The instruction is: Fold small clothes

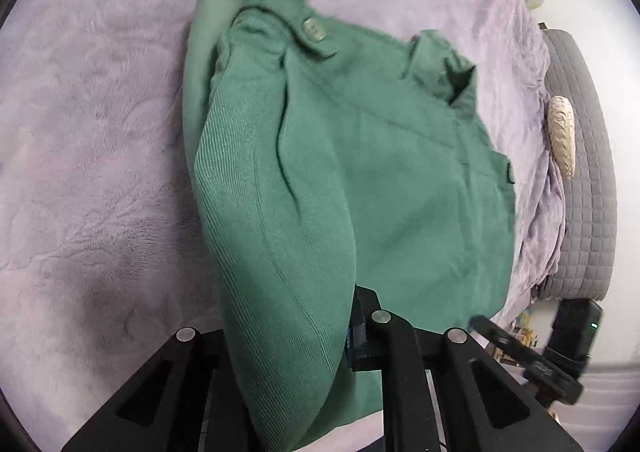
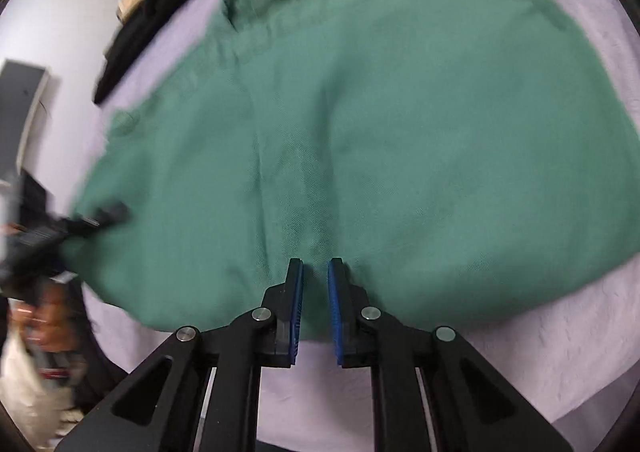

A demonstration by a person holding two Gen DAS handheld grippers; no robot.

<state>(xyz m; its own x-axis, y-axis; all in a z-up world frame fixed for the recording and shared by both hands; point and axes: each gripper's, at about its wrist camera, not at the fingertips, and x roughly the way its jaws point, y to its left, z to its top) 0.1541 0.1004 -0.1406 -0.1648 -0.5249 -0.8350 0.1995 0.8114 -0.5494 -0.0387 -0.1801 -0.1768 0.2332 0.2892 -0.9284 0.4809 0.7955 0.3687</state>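
A green garment (image 1: 380, 172) with button tabs lies on a lavender blanket (image 1: 100, 132). A ribbed fold of it is lifted and drapes down between the fingers of my left gripper (image 1: 322, 312), which is shut on that fold. The cloth hides its left finger. In the right wrist view the green garment (image 2: 380, 132) spreads flat. My right gripper (image 2: 316, 292) hovers over its near edge with the blue pads (image 2: 333, 312) a narrow gap apart and nothing pinched between them. The left gripper (image 2: 100, 216) shows blurred at the garment's left edge.
A grey quilted cushion (image 1: 584, 180) and a cream woven object (image 1: 562, 140) lie beyond the blanket's right edge. Black clothing on a tan surface (image 2: 160, 4) sits at the far left, by a white wall. A person (image 2: 44, 332) stands at the lower left.
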